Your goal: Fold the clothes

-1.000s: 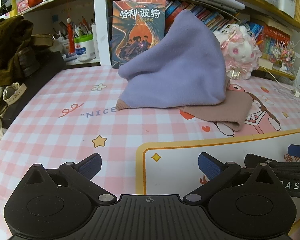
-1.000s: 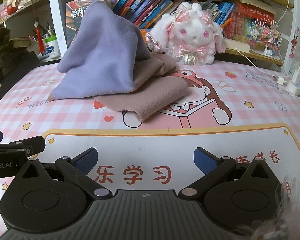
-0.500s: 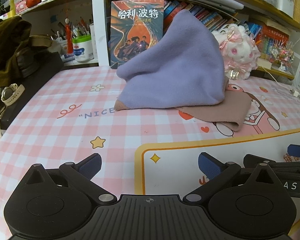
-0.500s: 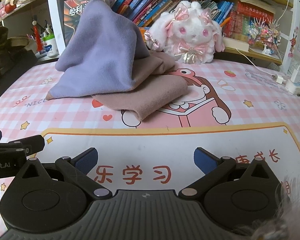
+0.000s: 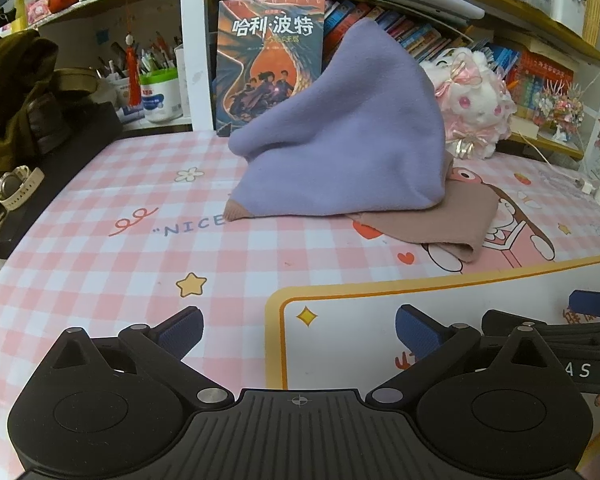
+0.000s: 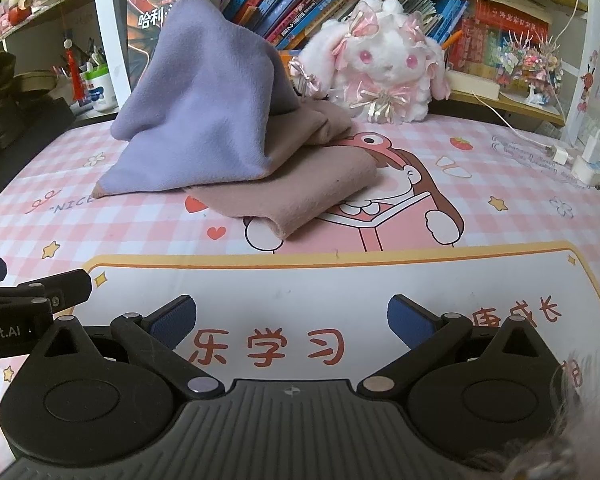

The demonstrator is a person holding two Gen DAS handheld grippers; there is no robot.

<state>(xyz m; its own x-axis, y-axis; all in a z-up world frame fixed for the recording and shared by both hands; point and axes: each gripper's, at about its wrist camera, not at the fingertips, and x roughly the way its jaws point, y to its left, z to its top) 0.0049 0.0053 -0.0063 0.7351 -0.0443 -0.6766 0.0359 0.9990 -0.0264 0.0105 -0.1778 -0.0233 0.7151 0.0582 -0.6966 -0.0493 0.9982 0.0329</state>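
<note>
A two-sided cloth, purple (image 5: 340,136) (image 6: 204,116) outside and dusty pink (image 5: 440,224) (image 6: 300,192) inside, stands heaped in a peak at the back of the desk, leaning toward the bookshelf. Its pink part lies folded flat toward the front right. My left gripper (image 5: 299,330) hovers low over the pink checked desk mat (image 5: 100,264), open with nothing between its blue pads, well short of the cloth. My right gripper (image 6: 292,320) is open too, empty, above the white panel (image 6: 300,288) of the mat. Each gripper shows at the edge of the other's view.
A white and pink plush rabbit (image 6: 384,60) sits behind the cloth on the right. A book (image 5: 268,60) stands upright behind it, with shelves of books beyond. A dark jacket (image 5: 12,92) and a watch (image 5: 16,188) lie at the left edge. A charger and cable (image 6: 572,152) rest at the right.
Both views have drifted slightly; the cloth sits a little nearer and more to the left in the frames. The cloth itself has not moved and both grippers stay open.
</note>
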